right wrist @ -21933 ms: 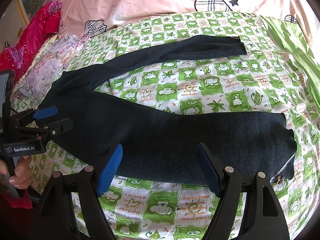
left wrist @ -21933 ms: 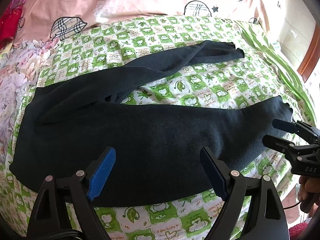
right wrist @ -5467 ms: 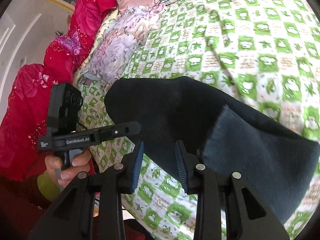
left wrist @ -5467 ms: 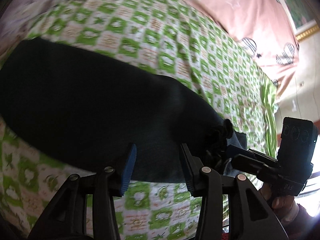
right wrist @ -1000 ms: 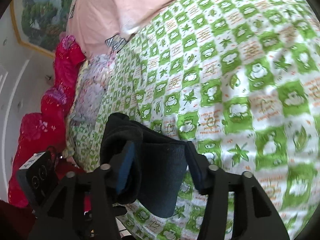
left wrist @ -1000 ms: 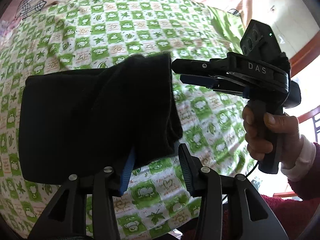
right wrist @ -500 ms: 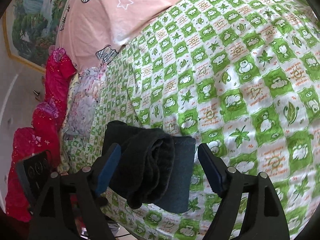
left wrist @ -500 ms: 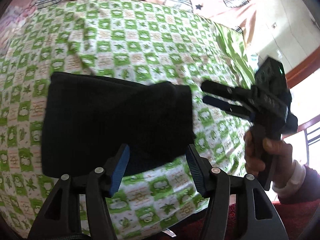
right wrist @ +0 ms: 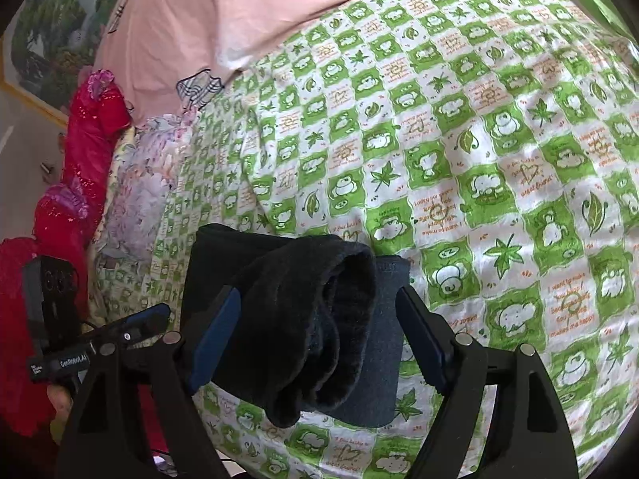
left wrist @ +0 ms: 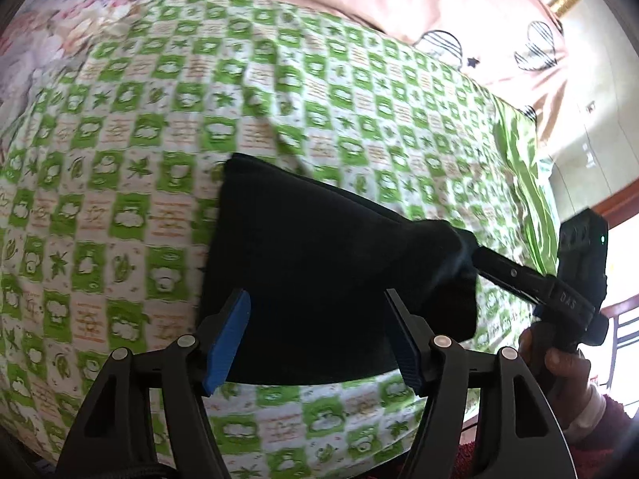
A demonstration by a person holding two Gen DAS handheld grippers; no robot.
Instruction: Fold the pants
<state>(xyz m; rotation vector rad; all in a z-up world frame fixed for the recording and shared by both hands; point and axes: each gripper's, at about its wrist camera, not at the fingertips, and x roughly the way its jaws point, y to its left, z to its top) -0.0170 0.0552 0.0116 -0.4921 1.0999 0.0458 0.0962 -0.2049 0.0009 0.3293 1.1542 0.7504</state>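
The dark navy pants [left wrist: 315, 263] lie folded into a compact bundle on the green-and-white checked bed sheet [left wrist: 120, 151]. My left gripper [left wrist: 319, 335] is open, its blue pads on either side of the bundle's near edge without pinching it. My right gripper [right wrist: 315, 335] is open, with the bundle's thick rolled end [right wrist: 307, 319] lying between its spread pads. It also shows in the left wrist view [left wrist: 519, 275] at the bundle's right end. The left gripper shows in the right wrist view [right wrist: 131, 327] at the left.
A pink duvet with checked hearts [right wrist: 223, 20] lies at the head of the bed. Red and floral bedding [right wrist: 92, 147] is piled on the left. The bed's near edge [left wrist: 319, 451] runs just below the bundle. A wall and wooden frame [left wrist: 615, 207] stand at the right.
Both grippers' jaws have spread wider since a second ago and let go of the fabric. The bundle has settled onto the sheet. The right gripper has come closer to the bundle's right end.
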